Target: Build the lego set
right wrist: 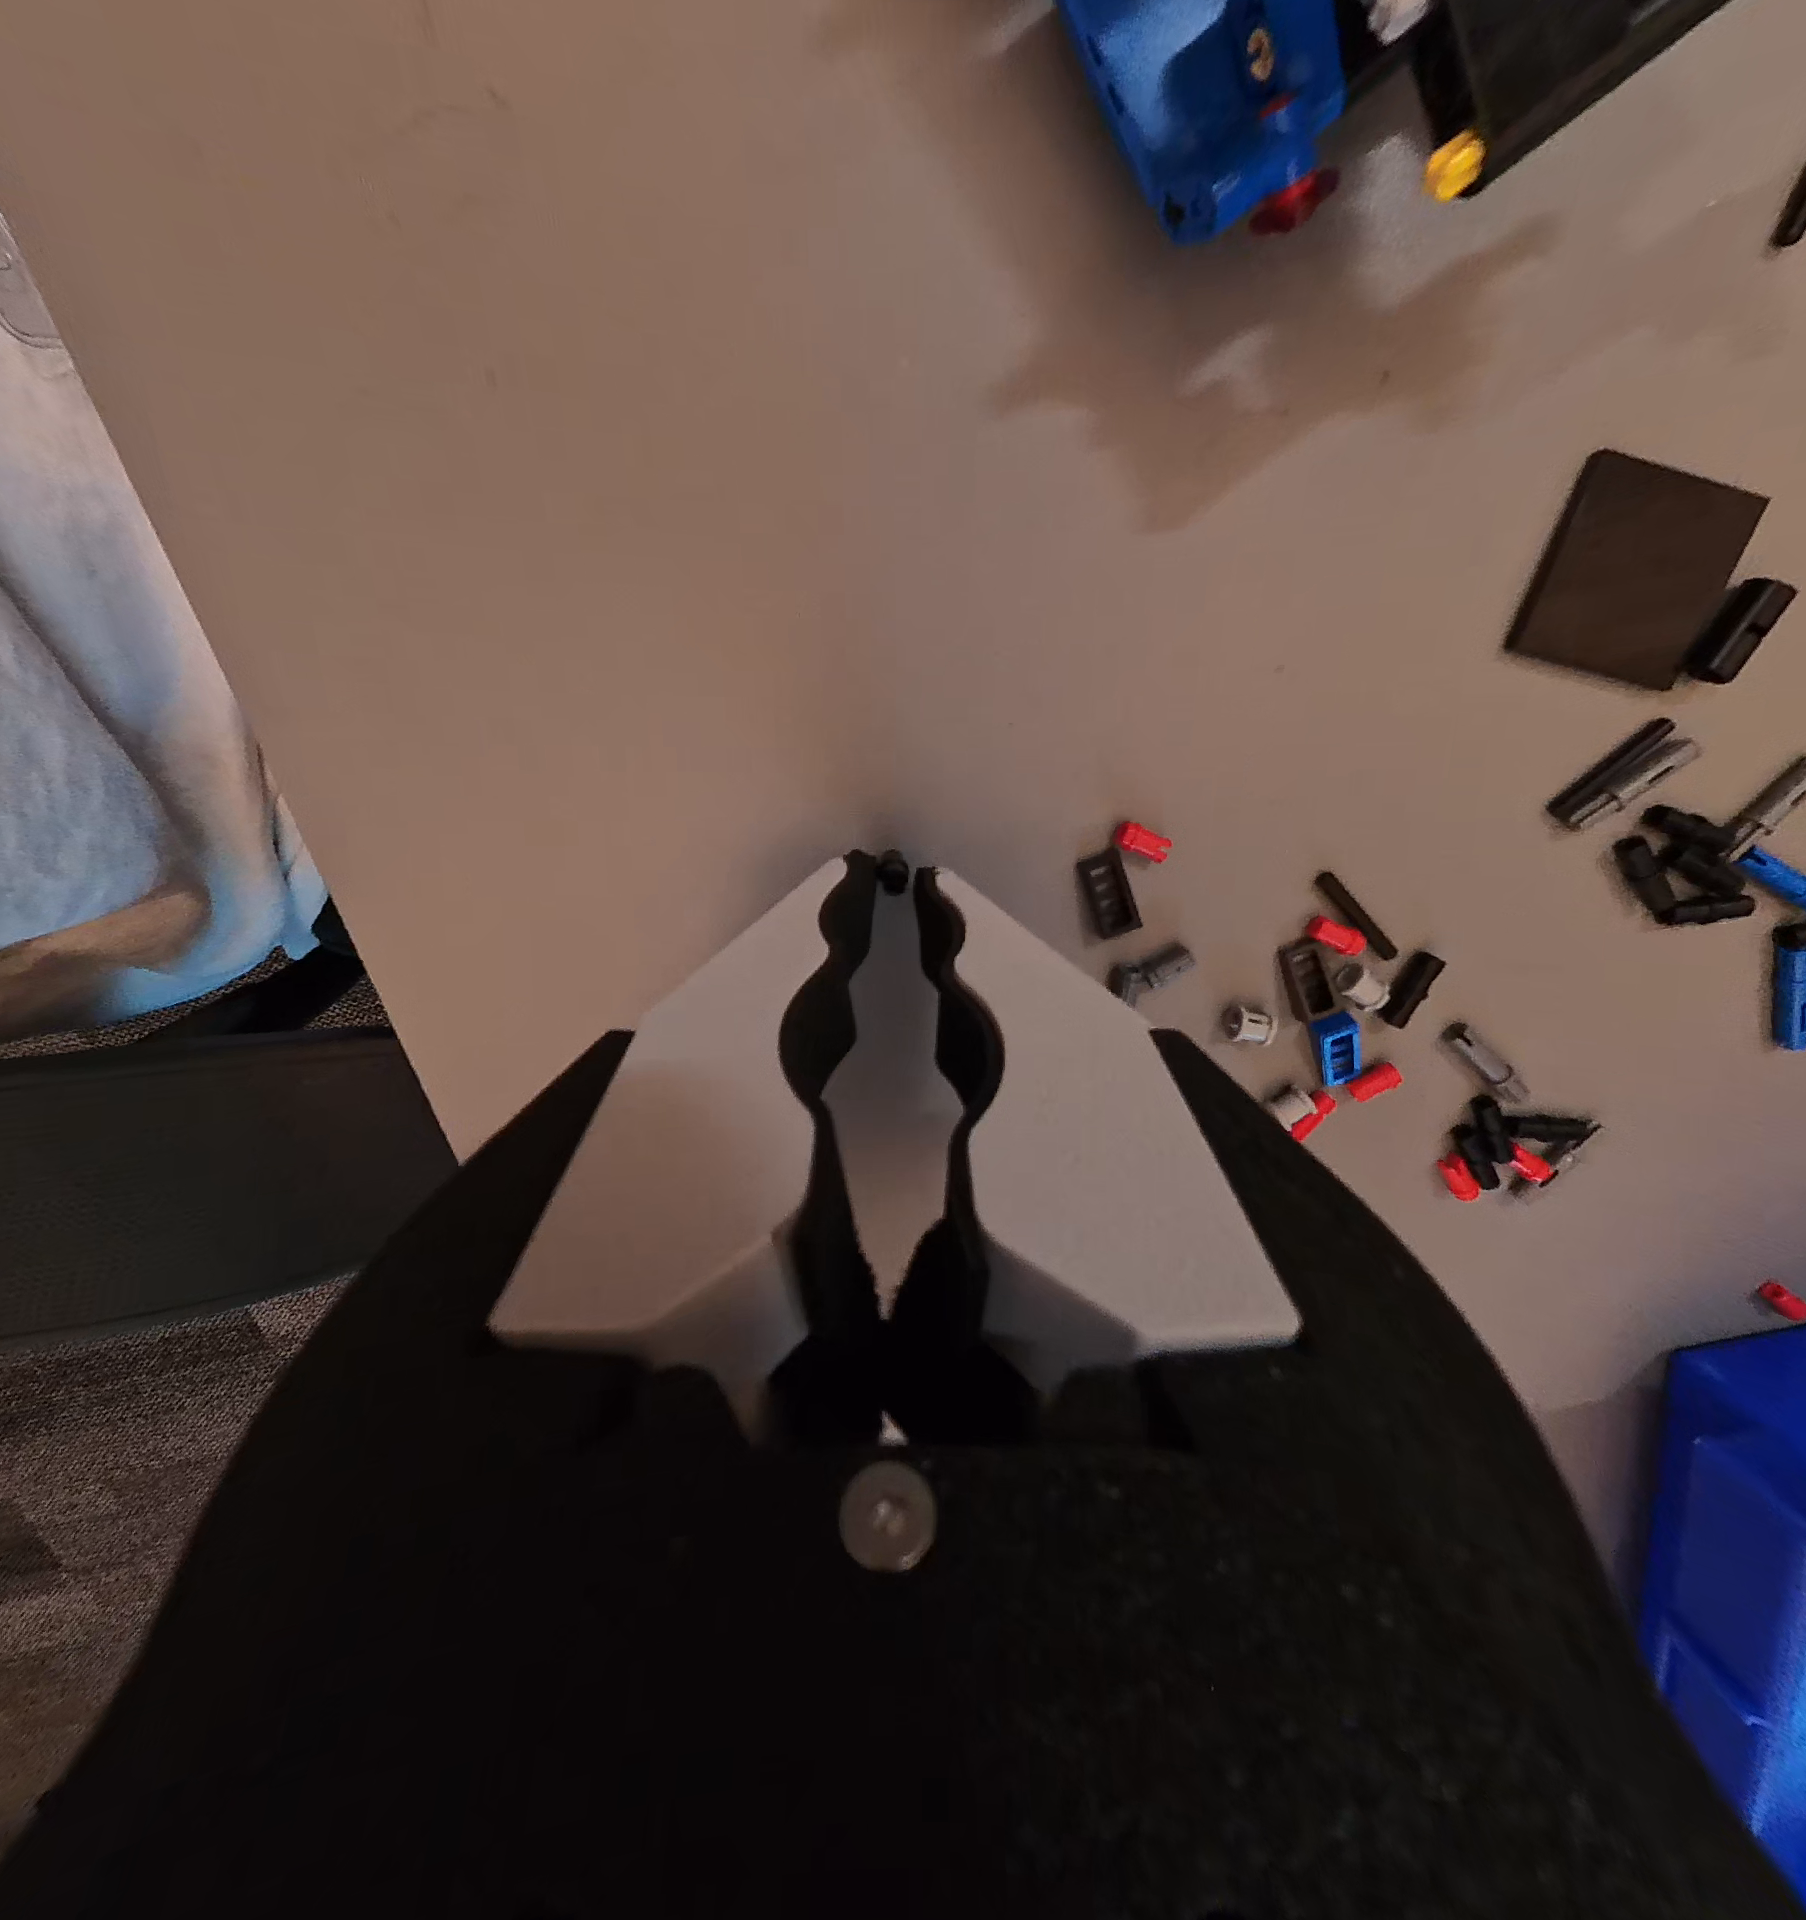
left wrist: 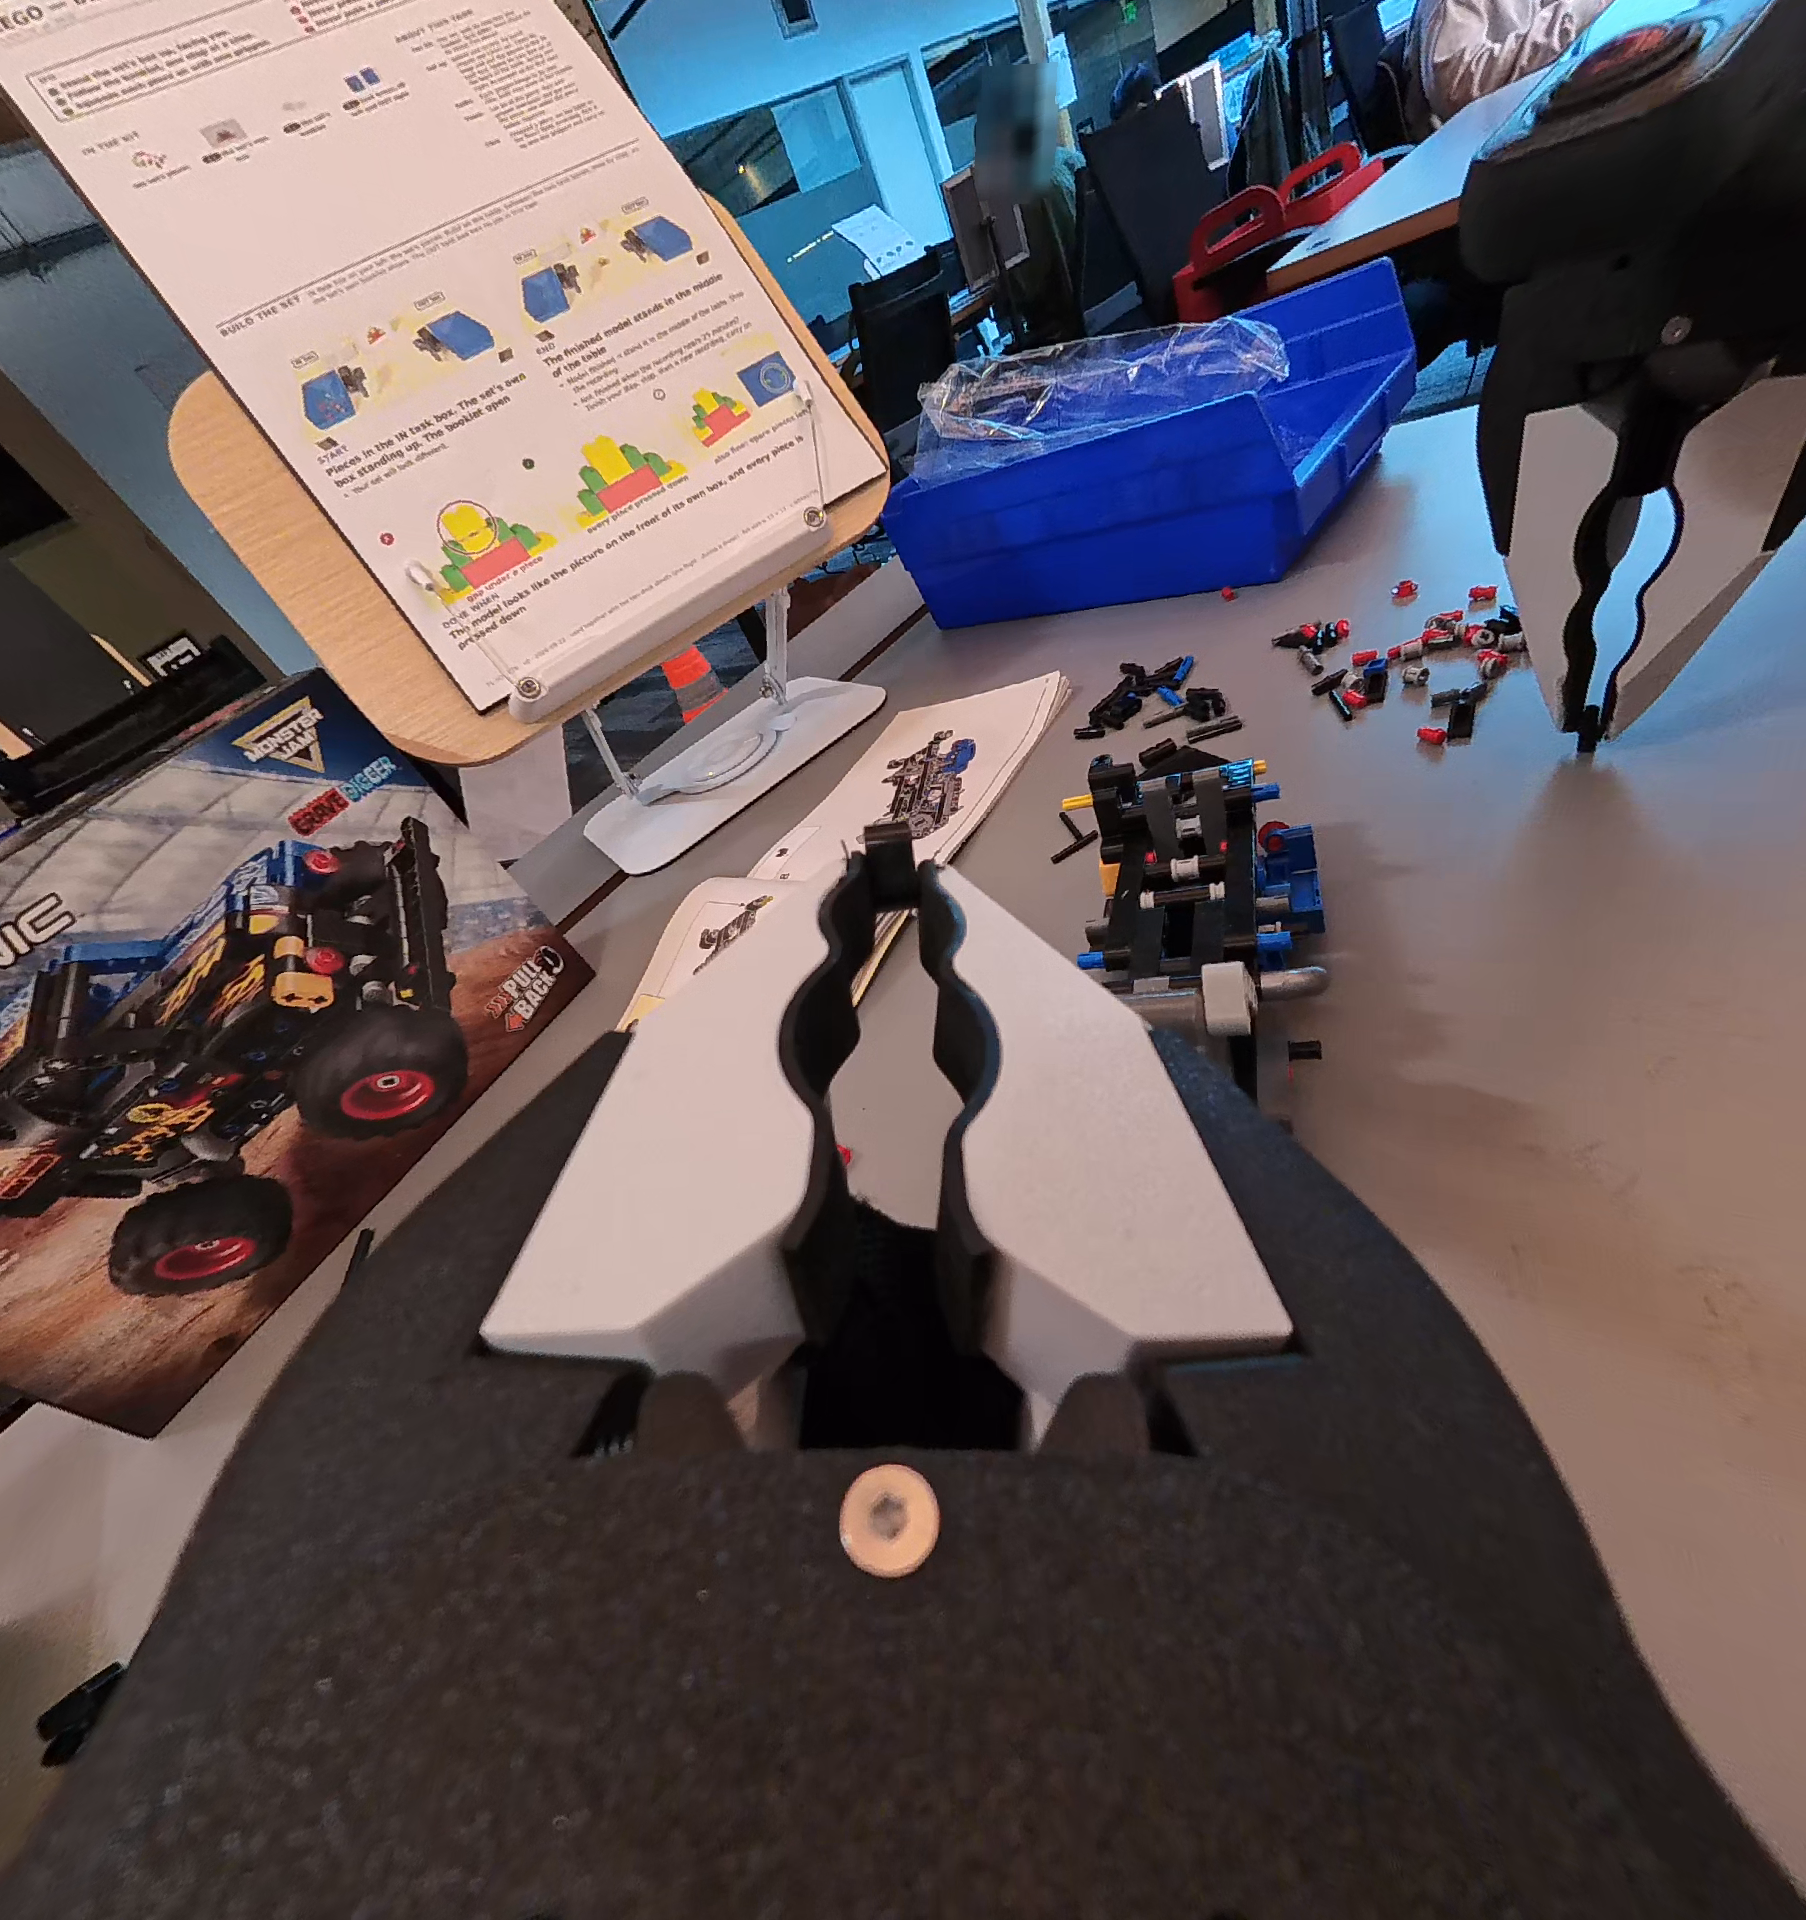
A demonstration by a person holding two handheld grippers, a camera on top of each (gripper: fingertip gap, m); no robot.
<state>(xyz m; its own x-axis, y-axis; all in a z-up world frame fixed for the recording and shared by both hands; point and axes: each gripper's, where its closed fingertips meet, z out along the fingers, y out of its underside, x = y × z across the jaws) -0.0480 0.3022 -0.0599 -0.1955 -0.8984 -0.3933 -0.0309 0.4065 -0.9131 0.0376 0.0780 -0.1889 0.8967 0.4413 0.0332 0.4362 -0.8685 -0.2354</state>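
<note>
- Left gripper: we see it clamped on a small black piece, held above the table.
- Right gripper: we see it pinching a tiny black pin at the tabletop.
- Half-built chassis sits mid-table; loose parts lie scattered beside the right gripper; blue bin behind.

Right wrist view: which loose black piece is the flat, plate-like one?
The black panel at far right, above the scattered pins: broad and rectangular, with a small clip on its edge; the others are thin pins and connectors.

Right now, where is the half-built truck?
In the left wrist view, the half-built truck sits on the table, just right of the left gripper, beside the open booklet, with loose pieces scattered behind it.
</note>
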